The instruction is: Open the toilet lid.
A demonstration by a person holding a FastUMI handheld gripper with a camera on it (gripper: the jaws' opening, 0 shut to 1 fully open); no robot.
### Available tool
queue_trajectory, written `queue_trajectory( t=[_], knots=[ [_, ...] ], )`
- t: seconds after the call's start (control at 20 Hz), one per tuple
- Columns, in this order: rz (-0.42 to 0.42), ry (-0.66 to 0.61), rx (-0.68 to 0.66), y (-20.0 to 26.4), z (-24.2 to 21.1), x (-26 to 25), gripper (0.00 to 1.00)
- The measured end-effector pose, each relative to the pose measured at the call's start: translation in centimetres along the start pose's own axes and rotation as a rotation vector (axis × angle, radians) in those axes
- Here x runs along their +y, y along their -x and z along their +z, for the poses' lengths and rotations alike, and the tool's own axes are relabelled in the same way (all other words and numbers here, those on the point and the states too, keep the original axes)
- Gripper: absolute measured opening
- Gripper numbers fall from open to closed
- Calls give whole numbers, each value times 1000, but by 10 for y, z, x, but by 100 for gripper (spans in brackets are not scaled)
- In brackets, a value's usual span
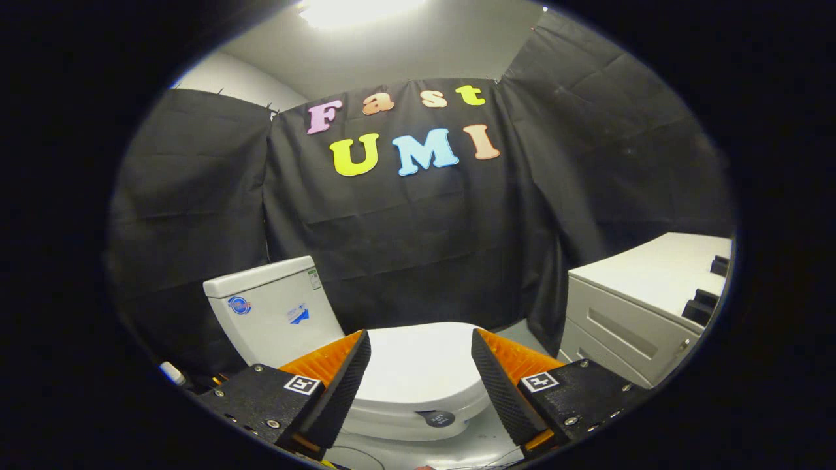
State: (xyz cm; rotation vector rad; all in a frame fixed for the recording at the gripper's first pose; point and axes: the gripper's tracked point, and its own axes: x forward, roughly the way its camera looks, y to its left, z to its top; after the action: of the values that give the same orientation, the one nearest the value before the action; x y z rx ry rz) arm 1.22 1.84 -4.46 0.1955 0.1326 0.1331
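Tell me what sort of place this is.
Likely a mock bathroom set up in a cloth-walled booth: a white toilet with its lid down, its tank behind, and a white drawer cabinet alongside. The gripper hangs open before the lid.

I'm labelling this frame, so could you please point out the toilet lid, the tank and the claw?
toilet lid (418,369): gripper view, closed top surface.
tank (274,313): gripper view, front wall.
claw (421,365): gripper view, open gap between fingertips.

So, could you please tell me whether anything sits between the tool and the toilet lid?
Nothing visible does. The tool is open, its fingers apart with the closed toilet lid seen between and just beyond them. The tank stands behind the lid, the cabinet off to one side.
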Motion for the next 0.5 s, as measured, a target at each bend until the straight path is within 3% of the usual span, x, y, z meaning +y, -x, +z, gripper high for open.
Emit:
queue_trajectory(
  t=[0.5],
  knots=[
    [66, -299, 216, -31, -63, -24, 95]
  ],
)
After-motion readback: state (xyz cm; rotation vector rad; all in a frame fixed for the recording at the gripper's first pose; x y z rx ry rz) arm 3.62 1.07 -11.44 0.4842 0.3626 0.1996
